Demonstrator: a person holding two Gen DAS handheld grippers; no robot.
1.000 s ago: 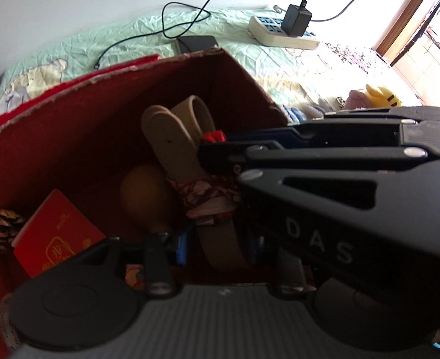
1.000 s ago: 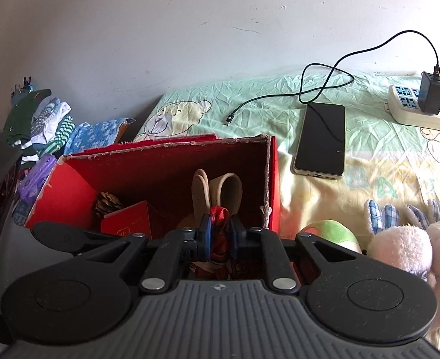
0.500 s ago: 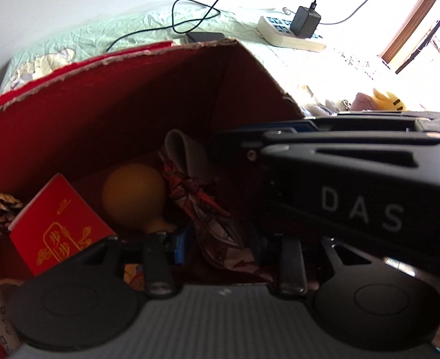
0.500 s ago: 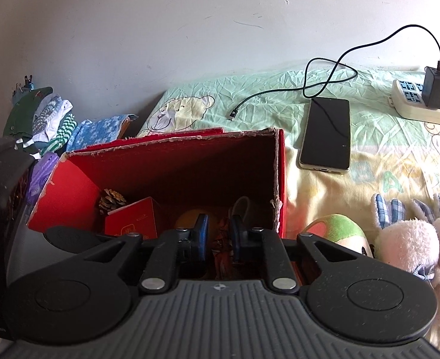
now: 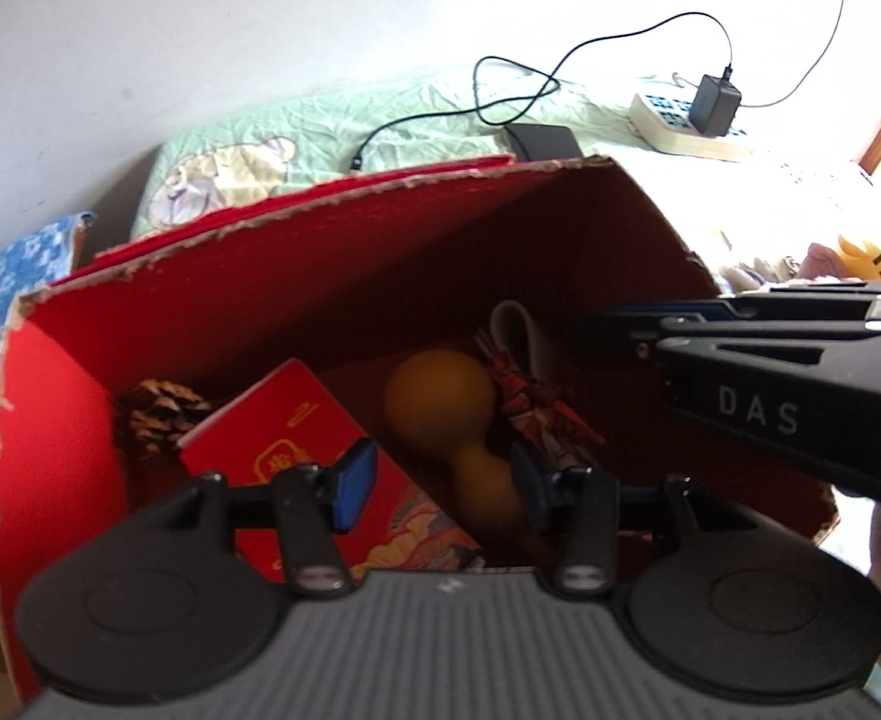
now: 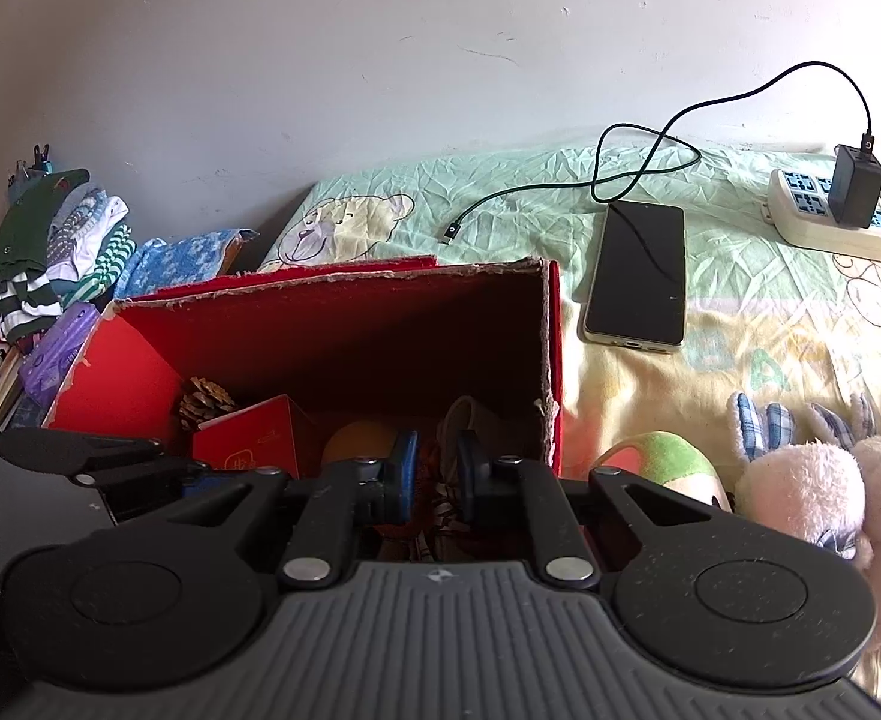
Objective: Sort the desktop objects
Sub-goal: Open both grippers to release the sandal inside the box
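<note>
Plain white wall stands behind a bed (image 6: 740,360) spread with a pale green and yellow sheet printed with a bear. On it sits a red cardboard box (image 5: 332,276), open at the top with ragged edges.

Inside the box, a tan gourd (image 5: 440,402) lies with its round bulb toward the far wall and its narrow neck toward the near side. Right beside it a patterned fan or cloth bundle (image 5: 530,414) lies roughly the same way, with a beige loop behind it. A red packet (image 5: 296,438) with gold characters I cannot read leans at the left, next to a pine cone (image 5: 158,414).

The left tool (image 5: 440,480) hangs over the gourd's neck, its jaws just opened and gripping nothing. The right tool (image 6: 434,474) is nearly together over the bundle; whether it pinches the cloth I cannot tell. Seen from the left, its side reads "DAS".

Right of the box lie a dark phone (image 6: 638,276), a charger cable and a power strip (image 6: 830,216).
</note>
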